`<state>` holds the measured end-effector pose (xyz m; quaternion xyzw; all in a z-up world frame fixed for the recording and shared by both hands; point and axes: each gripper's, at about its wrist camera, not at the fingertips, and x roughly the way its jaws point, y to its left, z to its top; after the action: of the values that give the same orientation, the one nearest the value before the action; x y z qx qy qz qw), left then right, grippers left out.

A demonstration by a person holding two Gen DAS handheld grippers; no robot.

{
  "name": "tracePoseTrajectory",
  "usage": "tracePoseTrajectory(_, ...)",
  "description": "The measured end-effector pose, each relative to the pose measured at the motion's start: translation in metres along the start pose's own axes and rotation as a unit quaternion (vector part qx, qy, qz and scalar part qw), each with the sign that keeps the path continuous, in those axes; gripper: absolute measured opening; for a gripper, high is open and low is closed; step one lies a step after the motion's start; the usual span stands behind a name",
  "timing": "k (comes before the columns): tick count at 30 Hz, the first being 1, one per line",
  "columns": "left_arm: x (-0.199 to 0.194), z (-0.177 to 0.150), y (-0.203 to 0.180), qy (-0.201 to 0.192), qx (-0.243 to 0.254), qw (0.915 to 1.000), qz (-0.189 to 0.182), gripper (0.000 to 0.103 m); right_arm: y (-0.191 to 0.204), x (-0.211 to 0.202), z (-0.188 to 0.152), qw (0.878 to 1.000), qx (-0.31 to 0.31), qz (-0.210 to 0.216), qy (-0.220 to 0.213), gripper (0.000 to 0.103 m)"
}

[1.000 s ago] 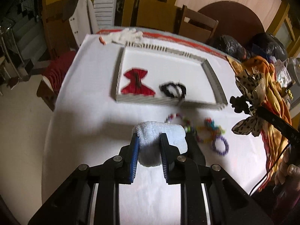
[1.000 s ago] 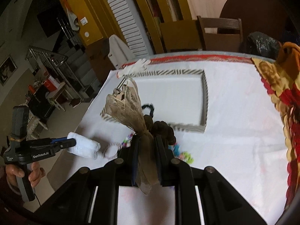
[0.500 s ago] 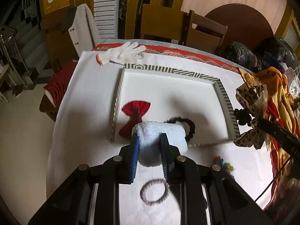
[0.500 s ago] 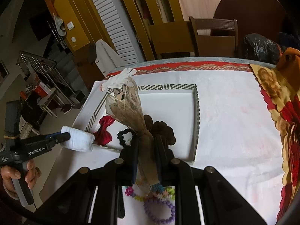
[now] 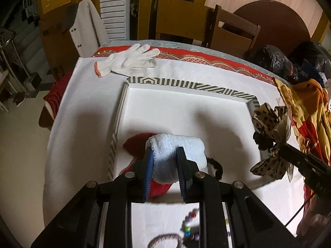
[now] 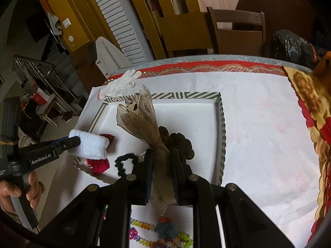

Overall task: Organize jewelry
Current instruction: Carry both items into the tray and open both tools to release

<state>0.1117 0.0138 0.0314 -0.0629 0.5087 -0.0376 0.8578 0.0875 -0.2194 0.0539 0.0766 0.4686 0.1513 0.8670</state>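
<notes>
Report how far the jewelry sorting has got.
Done: a red bow and a black scrunchie lie in the striped tray. In hand: the left gripper holds a white scrunchie, the right gripper a leopard bow. Left: beaded bracelets on the cloth in front of the tray.

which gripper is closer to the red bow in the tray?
Left. The left gripper, shut on a white scrunchie, hangs right over the red bow. The right gripper, shut on a leopard bow, is further toward the tray's middle.
</notes>
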Motion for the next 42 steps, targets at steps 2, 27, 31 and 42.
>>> tracePoseTrajectory(2,0.012,0.006,-0.002,0.006,-0.004,1.0,-0.001,0.016,-0.003,0.008,0.001,1.0,0.004,-0.003,0.005,0.017)
tracePoseTrajectory(27,0.05,0.008,0.004,0.027,-0.013,0.9993,0.022,0.027,-0.003,0.069,-0.023,0.996,0.04,0.02,0.075,0.041)
tracePoseTrajectory(31,0.033,0.005,0.002,0.011,-0.01,0.9997,0.021,0.032,-0.003,0.043,-0.022,0.998,0.036,0.009,0.054,0.048)
tracePoseTrajectory(42,-0.012,-0.021,-0.003,-0.013,0.003,0.9995,0.028,0.032,-0.002,-0.006,-0.038,0.999,0.041,-0.007,0.028,0.055)
